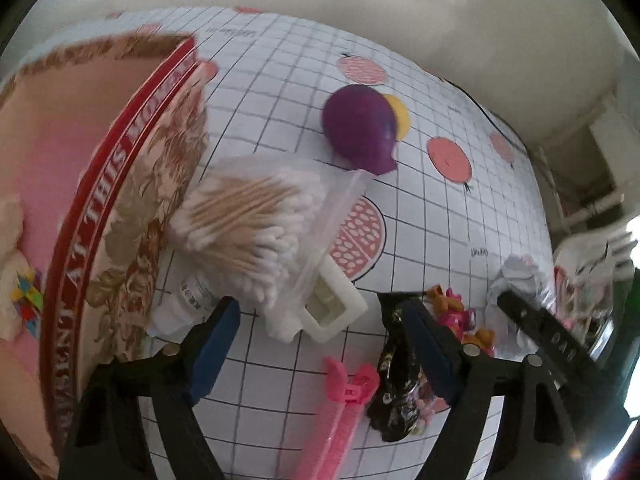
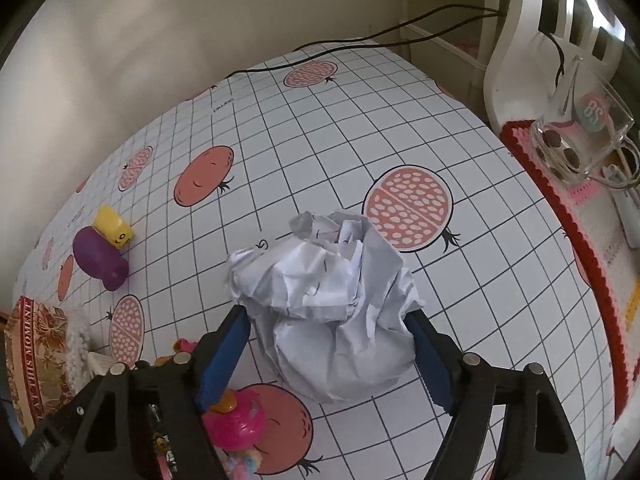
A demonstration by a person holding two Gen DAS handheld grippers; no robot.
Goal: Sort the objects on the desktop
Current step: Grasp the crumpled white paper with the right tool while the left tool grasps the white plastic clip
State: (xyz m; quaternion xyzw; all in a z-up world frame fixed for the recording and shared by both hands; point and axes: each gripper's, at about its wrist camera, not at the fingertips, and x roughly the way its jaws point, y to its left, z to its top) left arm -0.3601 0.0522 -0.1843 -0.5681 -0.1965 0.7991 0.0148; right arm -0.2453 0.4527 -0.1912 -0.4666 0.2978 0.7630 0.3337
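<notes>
The right gripper (image 2: 330, 344) has its blue fingers (image 2: 224, 354) on both sides of the crumpled paper ball (image 2: 332, 304), at the lower centre of the right wrist view. The pads seem to touch the paper, but I cannot tell whether they really press it. I think the paper can go wrong easily: it is light and springy, so a weak grip may let it slip out when lifted, and the left finger could push the pink toy (image 2: 236, 420) lying just beside it.

The left gripper (image 1: 324, 344) is open above the counter (image 1: 440, 220), holding nothing. Between its fingers, in the lower centre of the left wrist view, lies the clear bag of cotton swabs (image 1: 248, 220), with a white plastic piece (image 1: 332, 308) at its near end. The bag is slippery and leans against the decorated box (image 1: 132, 208) at the left, so closing there could catch only loose film or drag the pink hair clip (image 1: 348, 388).
</notes>
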